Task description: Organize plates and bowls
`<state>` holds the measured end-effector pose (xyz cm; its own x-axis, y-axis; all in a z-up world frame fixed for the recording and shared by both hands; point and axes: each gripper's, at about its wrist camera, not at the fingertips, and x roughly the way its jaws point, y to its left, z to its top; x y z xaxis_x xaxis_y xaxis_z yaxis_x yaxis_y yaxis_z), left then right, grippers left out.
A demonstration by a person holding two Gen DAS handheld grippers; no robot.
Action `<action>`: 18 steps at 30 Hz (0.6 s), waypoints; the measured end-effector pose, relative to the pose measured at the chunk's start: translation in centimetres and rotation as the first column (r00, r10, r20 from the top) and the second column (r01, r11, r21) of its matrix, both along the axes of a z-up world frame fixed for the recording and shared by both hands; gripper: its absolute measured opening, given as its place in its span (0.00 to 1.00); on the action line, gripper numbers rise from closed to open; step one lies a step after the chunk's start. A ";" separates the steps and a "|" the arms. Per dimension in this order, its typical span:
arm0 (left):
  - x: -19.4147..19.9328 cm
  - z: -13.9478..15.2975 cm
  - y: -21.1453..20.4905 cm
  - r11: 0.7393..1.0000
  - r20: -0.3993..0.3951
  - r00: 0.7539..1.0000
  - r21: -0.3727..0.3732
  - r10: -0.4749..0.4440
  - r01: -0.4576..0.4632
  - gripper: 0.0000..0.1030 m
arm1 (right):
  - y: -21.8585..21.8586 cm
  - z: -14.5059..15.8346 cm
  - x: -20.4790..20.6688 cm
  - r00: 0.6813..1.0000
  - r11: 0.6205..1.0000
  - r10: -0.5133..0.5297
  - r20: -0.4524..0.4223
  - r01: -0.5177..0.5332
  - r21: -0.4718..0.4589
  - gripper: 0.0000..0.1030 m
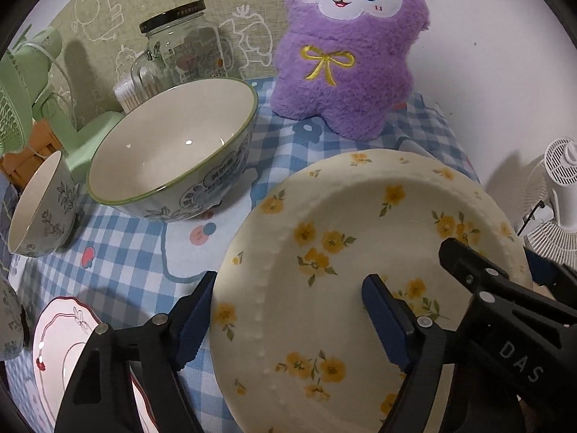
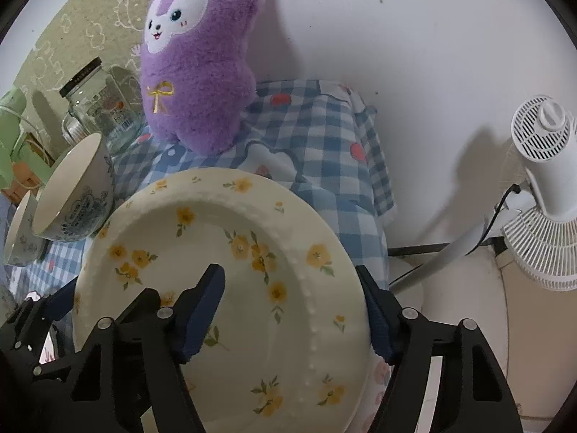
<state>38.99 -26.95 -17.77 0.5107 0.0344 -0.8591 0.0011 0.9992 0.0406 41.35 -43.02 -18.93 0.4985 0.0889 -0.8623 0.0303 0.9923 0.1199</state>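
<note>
My left tongs and right tongs each straddle an edge of the plate on the cloth, jaws part open; contact unclear. The bowl stands beside it.

I can't see the near part of the yellow-flowered plate from my left wrist camera: it runs off the bottom edge, and my left gripper covers part of its rim. The right gripper blocks its far right side there. Whether any pad actually presses the rim, I cannot tell. The red-trimmed plate is half hidden behind a finger and cut by the frame. The small bowl is clipped at the left. The jar's label is too blurred to read. From my right wrist camera, the white fan is cut off at the right edge.
</note>
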 end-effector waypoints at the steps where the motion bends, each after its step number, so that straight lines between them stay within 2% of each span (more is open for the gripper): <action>1: 0.0 0.0 0.0 1.000 0.000 1.000 0.003 -0.002 0.002 0.79 | 0.0 0.0 0.0 1.000 1.000 -0.004 -0.002 0.004 -0.005 0.70; 6: 0.0 0.1 -0.1 1.000 -0.007 1.000 0.005 -0.011 0.011 0.78 | -0.2 0.0 0.0 1.000 1.000 -0.008 -0.022 0.007 -0.028 0.61; 18: 0.0 0.2 0.6 1.000 -0.024 1.000 -0.006 -0.011 0.011 0.68 | -0.1 0.1 0.0 0.998 0.999 -0.013 -0.054 0.012 -0.029 0.61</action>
